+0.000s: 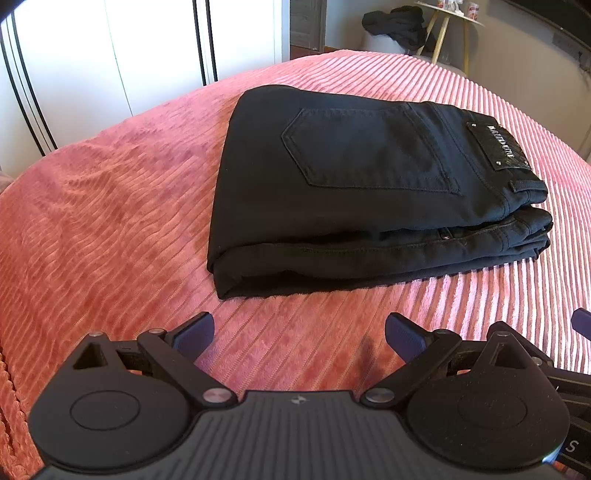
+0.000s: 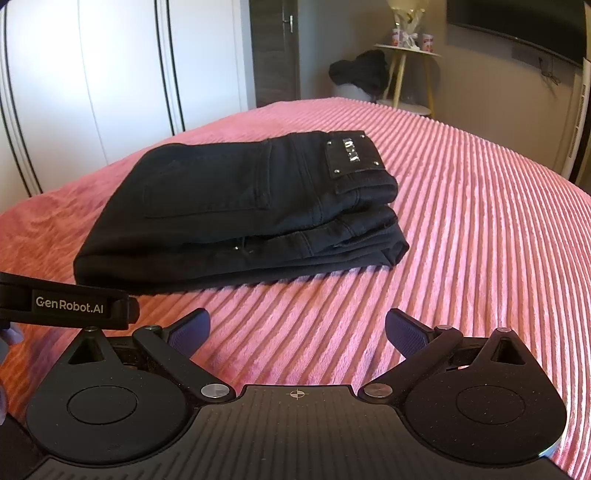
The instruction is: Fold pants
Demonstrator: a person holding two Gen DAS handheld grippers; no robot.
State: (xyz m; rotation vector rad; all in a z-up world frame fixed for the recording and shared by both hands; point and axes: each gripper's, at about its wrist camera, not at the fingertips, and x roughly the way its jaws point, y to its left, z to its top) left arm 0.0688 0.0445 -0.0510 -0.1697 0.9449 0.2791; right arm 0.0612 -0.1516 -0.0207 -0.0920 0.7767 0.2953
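- Along the bottom of the left wrist view, the left hand-held gripper (image 1: 299,334) has its jaws spread wide with nothing between them; its blue pads (image 1: 195,332) hover over the bedspread.
- Along the bottom of the right wrist view, the right hand-held gripper (image 2: 297,330) is likewise spread wide and holds nothing.
- At the left edge of the right wrist view, a black bar marked "GenRobot.AI" (image 2: 70,304) reaches in just above the right gripper's left finger.
- The pink ribbed bedspread (image 1: 110,229) covers the bed and fills the middle of both views.
- The black pants (image 1: 369,192) lie folded into a compact stack on the bedspread, in the centre of the left view and centre-left of the right view (image 2: 236,210), apart from both grippers.
- A back pocket (image 1: 369,147) faces up, and the brand patch (image 1: 498,147) sits at the waistband on the stack's right end.
- Upper left of both views: white wardrobe doors (image 2: 110,74).
- Upper right, beyond the bed: a dark heap of clothing (image 1: 395,24) beside a small round side table (image 2: 410,55).
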